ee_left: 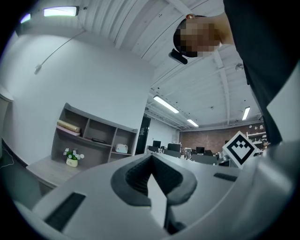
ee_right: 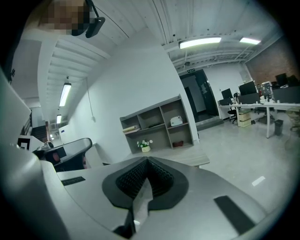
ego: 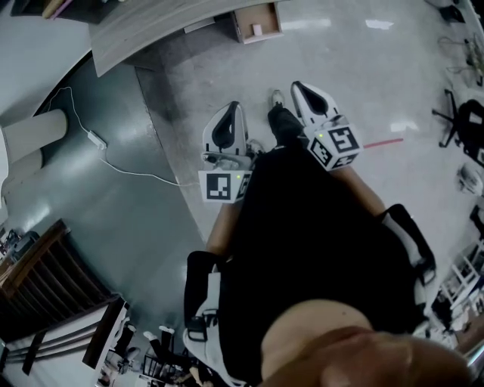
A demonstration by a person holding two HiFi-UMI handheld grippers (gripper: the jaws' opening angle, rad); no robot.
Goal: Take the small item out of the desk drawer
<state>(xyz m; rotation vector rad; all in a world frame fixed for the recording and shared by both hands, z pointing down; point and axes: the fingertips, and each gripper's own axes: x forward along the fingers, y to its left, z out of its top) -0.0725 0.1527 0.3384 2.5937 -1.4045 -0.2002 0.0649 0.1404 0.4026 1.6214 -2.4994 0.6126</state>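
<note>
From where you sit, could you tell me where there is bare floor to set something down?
The pale floor ahead is bare, between the cardboard box and the red line. The darker floor on the left is open too, but a white cable crosses it. The right edge is crowded with furniture.

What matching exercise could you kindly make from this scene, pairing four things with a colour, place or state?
Things:
1. cable
2. tape line
3. right gripper
4. potted flowers

Descriptions:
A. shut, holding nothing
B. white, trailing across the floor
C. at the foot of the shelf unit
D. red, a short straight strip

Pairs: 1-B, 2-D, 3-A, 4-C
</note>
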